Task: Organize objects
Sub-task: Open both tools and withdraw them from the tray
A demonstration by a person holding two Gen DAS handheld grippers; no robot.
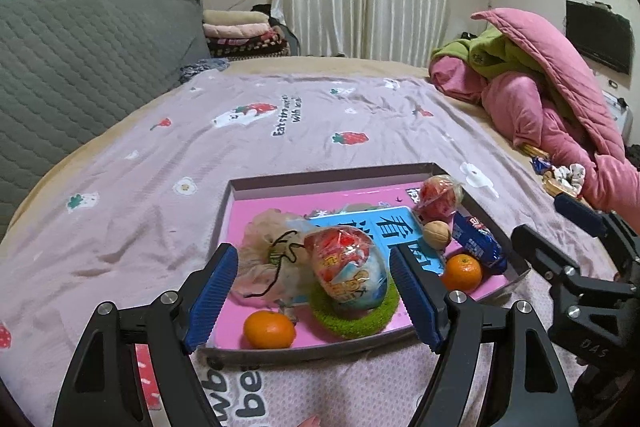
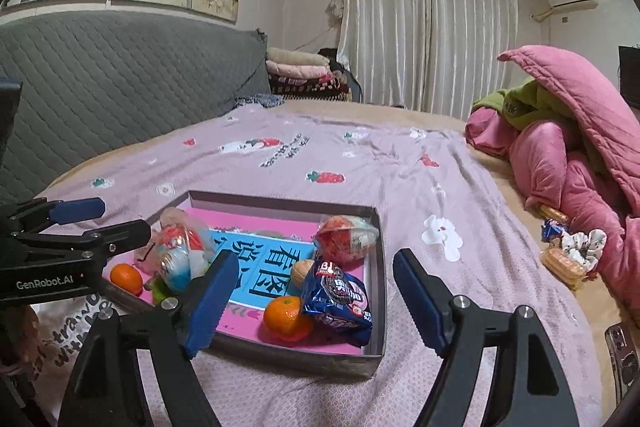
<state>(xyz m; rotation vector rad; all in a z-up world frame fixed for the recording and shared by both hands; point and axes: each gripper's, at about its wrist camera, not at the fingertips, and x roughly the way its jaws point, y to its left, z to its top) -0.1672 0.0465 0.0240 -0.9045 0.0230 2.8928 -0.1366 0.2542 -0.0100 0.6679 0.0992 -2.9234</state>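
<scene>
A shallow grey box (image 1: 320, 177) (image 2: 280, 201) with a pink book inside lies on the bed. It holds two oranges (image 1: 269, 329) (image 1: 462, 271), a wrapped toy egg (image 1: 348, 269) on a green pad (image 1: 352, 321), a second wrapped egg (image 1: 438, 197), a walnut (image 1: 437, 234), a blue cookie pack (image 1: 478, 242) (image 2: 338, 297) and a mesh bag (image 1: 266, 247). My left gripper (image 1: 314, 297) is open and empty, its fingers either side of the egg. My right gripper (image 2: 316, 303) is open and empty, above the box's near right corner.
The bed has a pink strawberry sheet (image 1: 240, 147). A heap of pink and green quilts (image 1: 540, 87) lies at the right, with snacks and a scrunchie (image 2: 572, 251) beside it. A grey padded headboard (image 1: 80, 67) is at the left. A phone (image 2: 624, 355) lies at the far right.
</scene>
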